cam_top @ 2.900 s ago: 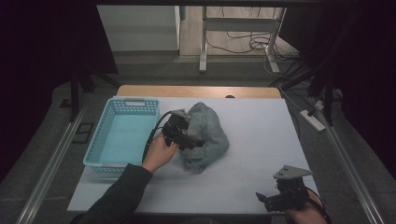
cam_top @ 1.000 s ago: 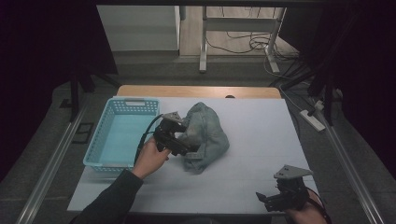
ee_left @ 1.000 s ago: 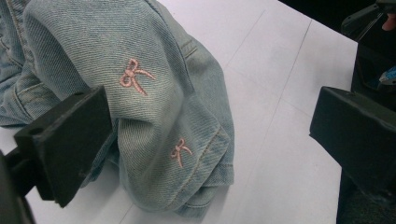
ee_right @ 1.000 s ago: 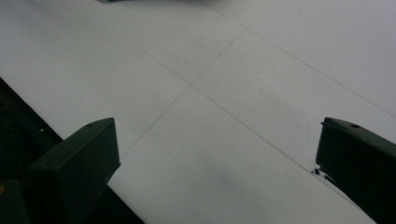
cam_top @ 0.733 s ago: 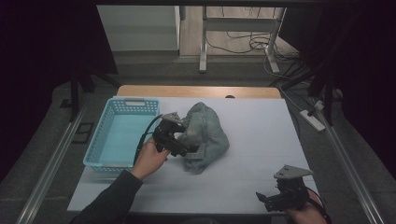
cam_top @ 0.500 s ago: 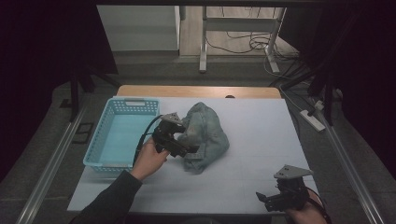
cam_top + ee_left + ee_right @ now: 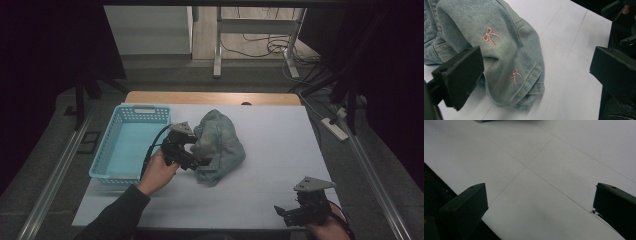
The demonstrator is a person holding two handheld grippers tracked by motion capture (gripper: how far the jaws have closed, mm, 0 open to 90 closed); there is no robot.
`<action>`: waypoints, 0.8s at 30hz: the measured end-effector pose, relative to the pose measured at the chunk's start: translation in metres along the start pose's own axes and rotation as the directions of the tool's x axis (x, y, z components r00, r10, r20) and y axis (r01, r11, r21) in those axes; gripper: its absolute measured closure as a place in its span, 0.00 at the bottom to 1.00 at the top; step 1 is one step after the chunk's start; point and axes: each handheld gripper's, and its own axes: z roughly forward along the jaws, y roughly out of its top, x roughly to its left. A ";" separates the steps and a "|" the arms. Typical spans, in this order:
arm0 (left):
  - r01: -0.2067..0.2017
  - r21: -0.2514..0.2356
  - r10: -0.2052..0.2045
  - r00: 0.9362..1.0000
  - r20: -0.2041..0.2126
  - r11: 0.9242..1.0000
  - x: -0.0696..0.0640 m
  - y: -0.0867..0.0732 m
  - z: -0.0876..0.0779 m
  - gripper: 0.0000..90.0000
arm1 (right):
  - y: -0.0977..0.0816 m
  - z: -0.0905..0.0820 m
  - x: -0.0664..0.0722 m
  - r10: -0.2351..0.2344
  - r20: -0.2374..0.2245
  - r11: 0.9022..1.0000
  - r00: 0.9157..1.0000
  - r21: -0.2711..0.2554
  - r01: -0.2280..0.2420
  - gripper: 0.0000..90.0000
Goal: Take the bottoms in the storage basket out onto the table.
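I have the left gripper [image 7: 200, 161], jaws wide apart, at the crumpled pale-blue denim garment [image 7: 218, 146] mid-table, right of the empty turquoise plastic basket [image 7: 131, 145]; nothing grasped yet. Right gripper [image 7: 286, 212] idles gaping, near right.

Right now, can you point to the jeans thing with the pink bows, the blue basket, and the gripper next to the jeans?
denim garment [image 7: 506, 47], left gripper view, on the fabric between the two pink bows.
blue basket [image 7: 105, 159], high view, on its left wall.
left gripper [image 7: 200, 162], high view, between its jaw tips.
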 end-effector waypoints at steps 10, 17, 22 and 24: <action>0.011 -0.014 -0.011 1.000 -0.004 1.000 -0.003 -0.002 -0.004 0.00 | 0.000 0.000 0.000 0.003 0.000 1.000 1.000 -0.006 -0.003 0.00; 0.023 -0.021 -0.024 1.000 -0.011 1.000 -0.004 -0.004 -0.006 0.00 | 0.000 0.000 0.000 0.004 -0.001 1.000 1.000 -0.007 -0.004 0.00; 0.027 -0.023 -0.027 0.999 -0.017 0.999 -0.005 -0.006 -0.008 0.01 | 0.000 0.000 0.000 0.004 0.000 1.000 1.000 -0.007 -0.004 0.00; 0.032 -0.028 -0.033 0.999 -0.018 0.999 -0.005 -0.008 -0.009 0.00 | 0.000 -0.001 0.000 0.004 0.000 1.000 1.000 -0.007 -0.004 0.00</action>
